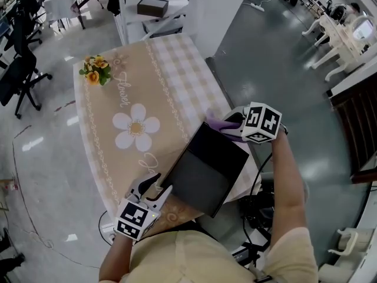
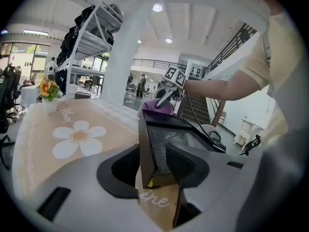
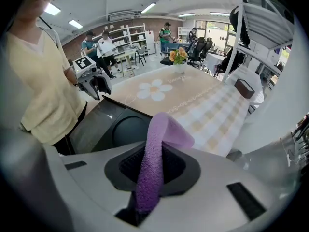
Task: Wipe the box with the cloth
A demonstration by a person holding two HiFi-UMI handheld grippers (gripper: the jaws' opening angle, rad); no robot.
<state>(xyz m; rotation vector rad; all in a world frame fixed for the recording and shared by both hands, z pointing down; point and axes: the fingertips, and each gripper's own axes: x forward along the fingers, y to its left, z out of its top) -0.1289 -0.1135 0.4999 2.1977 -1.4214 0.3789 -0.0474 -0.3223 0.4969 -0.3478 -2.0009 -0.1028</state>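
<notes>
**A:** Entry, near side first. What does the left gripper [image 1: 154, 188] have?

**B:** Its jaws stand partly apart, clamped on the near left corner of the black box [image 1: 206, 170]. One pad is inside the wall and one outside. The box sits at the near right edge of the table, on the tablecloth [image 1: 106, 140], with its right side overhanging.

**A:** And the right gripper [image 3: 153, 170]?

**B:** Closed on the purple cloth [image 3: 159, 129]. A strip runs up between the pads and folds over at the top. In the head view the cloth sits at the far right corner of the box. It looks to be touching, but contact is not certain.

**A:** Step in hand?

**B:** Judged: wiping, at the far corner, with the left gripper bracing the box. The next move calls for dragging the cloth across the dark top towards the near side. It needs light pressure so the overhanging box does not tip or slide out of the clamp.

**A:** Any writing?

**B:** No brand is legible on the box, only a small white mark too small to read. Just beyond the left jaws, the cloth on the table carries script ending in what looks like "ine". Further off is a printed daisy [image 1: 136, 126], then the word "Flower" [image 1: 122, 87] in script. Beside it, at the far left corner, stand the potted flowers [image 1: 95, 69].
</notes>
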